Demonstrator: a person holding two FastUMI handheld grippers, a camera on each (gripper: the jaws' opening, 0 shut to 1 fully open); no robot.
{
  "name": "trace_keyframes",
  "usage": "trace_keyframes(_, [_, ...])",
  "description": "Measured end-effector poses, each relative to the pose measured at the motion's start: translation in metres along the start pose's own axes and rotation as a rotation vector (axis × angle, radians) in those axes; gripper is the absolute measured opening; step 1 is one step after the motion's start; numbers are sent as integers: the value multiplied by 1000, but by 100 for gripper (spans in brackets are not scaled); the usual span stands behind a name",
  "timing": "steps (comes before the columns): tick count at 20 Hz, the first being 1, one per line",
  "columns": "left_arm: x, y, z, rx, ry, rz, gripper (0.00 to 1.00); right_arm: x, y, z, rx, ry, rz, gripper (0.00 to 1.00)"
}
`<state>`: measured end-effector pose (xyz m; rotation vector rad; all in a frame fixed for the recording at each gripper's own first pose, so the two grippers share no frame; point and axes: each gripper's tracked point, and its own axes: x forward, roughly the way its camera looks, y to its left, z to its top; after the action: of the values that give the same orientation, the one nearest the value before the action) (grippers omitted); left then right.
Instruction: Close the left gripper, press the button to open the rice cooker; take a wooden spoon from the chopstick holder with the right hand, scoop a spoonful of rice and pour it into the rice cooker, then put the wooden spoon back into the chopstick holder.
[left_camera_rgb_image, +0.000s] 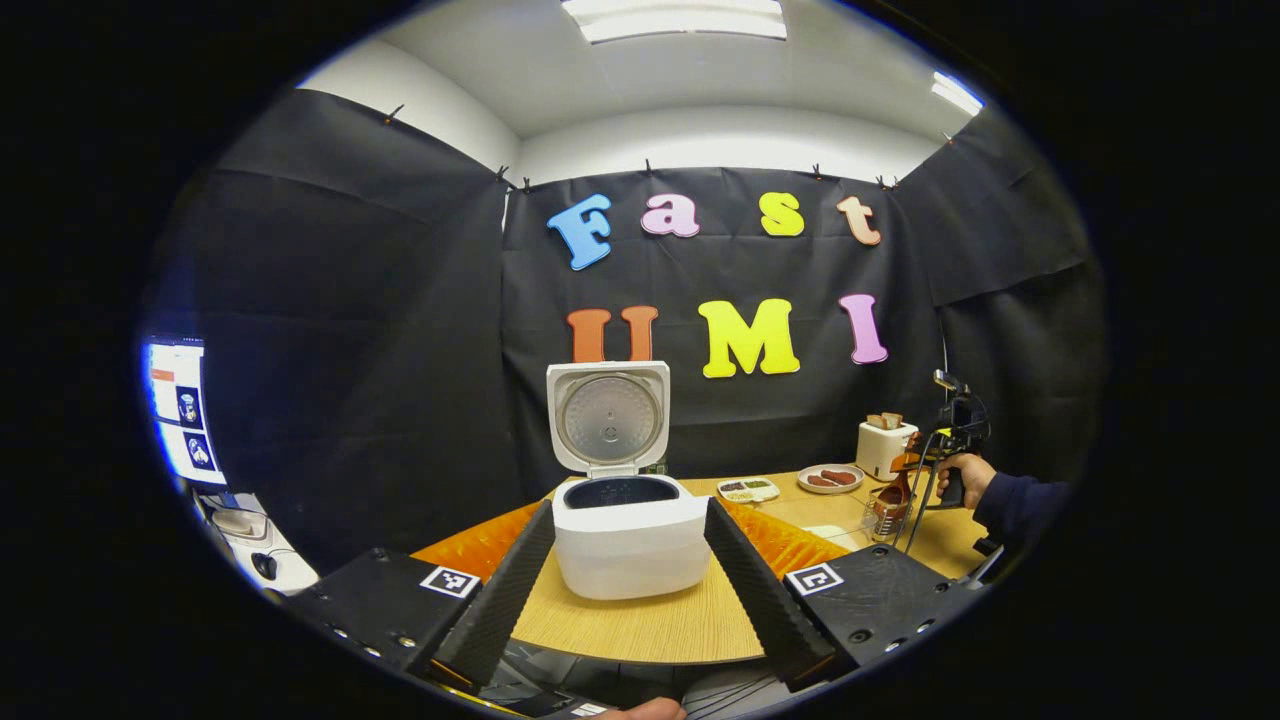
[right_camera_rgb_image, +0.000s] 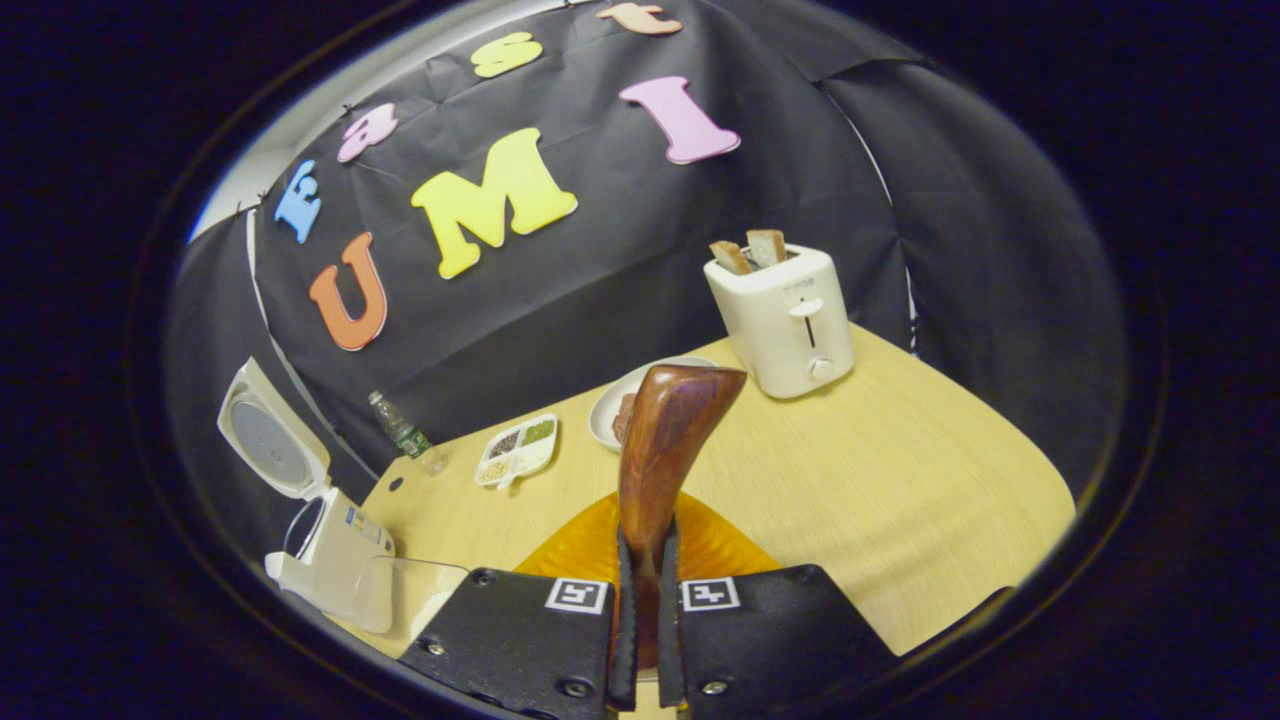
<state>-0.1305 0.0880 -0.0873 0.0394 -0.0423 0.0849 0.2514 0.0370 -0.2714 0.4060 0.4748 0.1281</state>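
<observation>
The white rice cooker (left_camera_rgb_image: 630, 545) stands on the wooden table with its lid (left_camera_rgb_image: 608, 415) swung up. My left gripper (left_camera_rgb_image: 630, 590) is open just in front of it, a finger at each side of the cooker body in the left gripper view. Far right, a hand holds my right gripper (left_camera_rgb_image: 950, 440) over the wire chopstick holder (left_camera_rgb_image: 885, 518), with the wooden spoon (left_camera_rgb_image: 897, 490) at the holder's top. In the right gripper view my right gripper (right_camera_rgb_image: 645, 600) is shut on the wooden spoon (right_camera_rgb_image: 665, 450), which points up and away. The rice cooker (right_camera_rgb_image: 330, 545) sits far left.
A white toaster (right_camera_rgb_image: 785, 315) with two bread slices stands at the back. Near the wall are a plate (right_camera_rgb_image: 612, 405), a divided snack dish (right_camera_rgb_image: 518, 450) and a small bottle (right_camera_rgb_image: 405, 432). A clear container (right_camera_rgb_image: 405, 590) sits by the cooker. An orange mat (right_camera_rgb_image: 590, 545) lies under the gripper.
</observation>
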Motion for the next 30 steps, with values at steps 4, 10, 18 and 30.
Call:
trace_keyframes(4, [-6, -2, 9, -29, -32, -12, 95, -27, 12, 29, -116, -91, -45, 14])
trace_keyframes(10, [-2, -7, 1, -8, -12, -34, 96, -65, 50, 43, -141, -181, -41, 13])
trace_keyframes(18, [3, -3, -8, 14, 0, -38, 96, -97, 151, 21, -265, -259, 80, 11])
trace_keyframes(30, [7, 8, -25, 2, 34, -26, 96, -40, 179, -76, -410, -211, -29, 11])
